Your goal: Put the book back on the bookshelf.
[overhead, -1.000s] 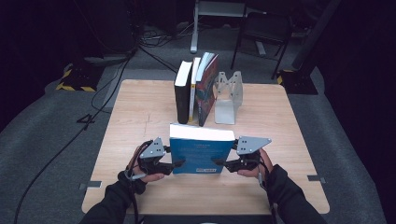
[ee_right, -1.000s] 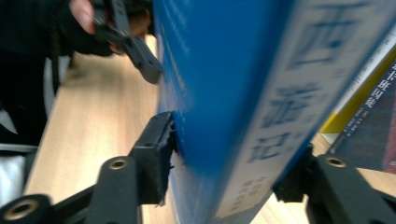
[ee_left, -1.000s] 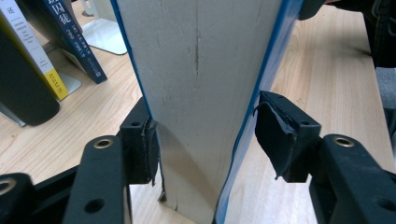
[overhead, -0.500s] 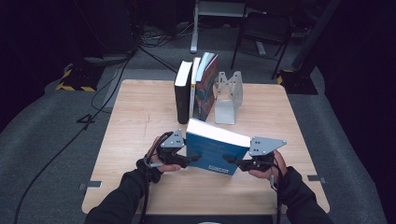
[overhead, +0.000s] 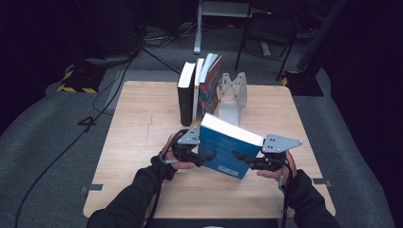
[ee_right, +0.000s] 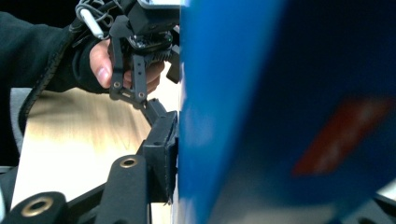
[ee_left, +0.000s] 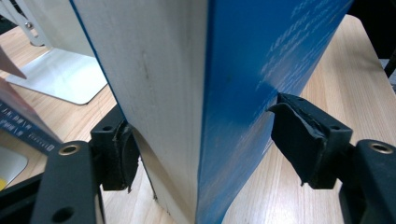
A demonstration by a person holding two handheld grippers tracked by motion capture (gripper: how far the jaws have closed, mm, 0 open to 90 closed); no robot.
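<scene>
High view, left to right: left gripper [overhead: 202, 154] and right gripper [overhead: 244, 159] have carried the blue book [overhead: 228, 149] forward off the counter [overhead: 142, 123] since a second ago, and it now tilts, left end raised, near the row of standing books [overhead: 199, 88] and the metal bookend [overhead: 233, 97]. Left gripper view: its fingers [ee_left: 303, 135] are clenched on the book, one on the cover, the other at the page side. Right gripper view: one finger presses the blue cover [ee_right: 280, 107]; the other is hidden, grip apparently closed on the book.
</scene>
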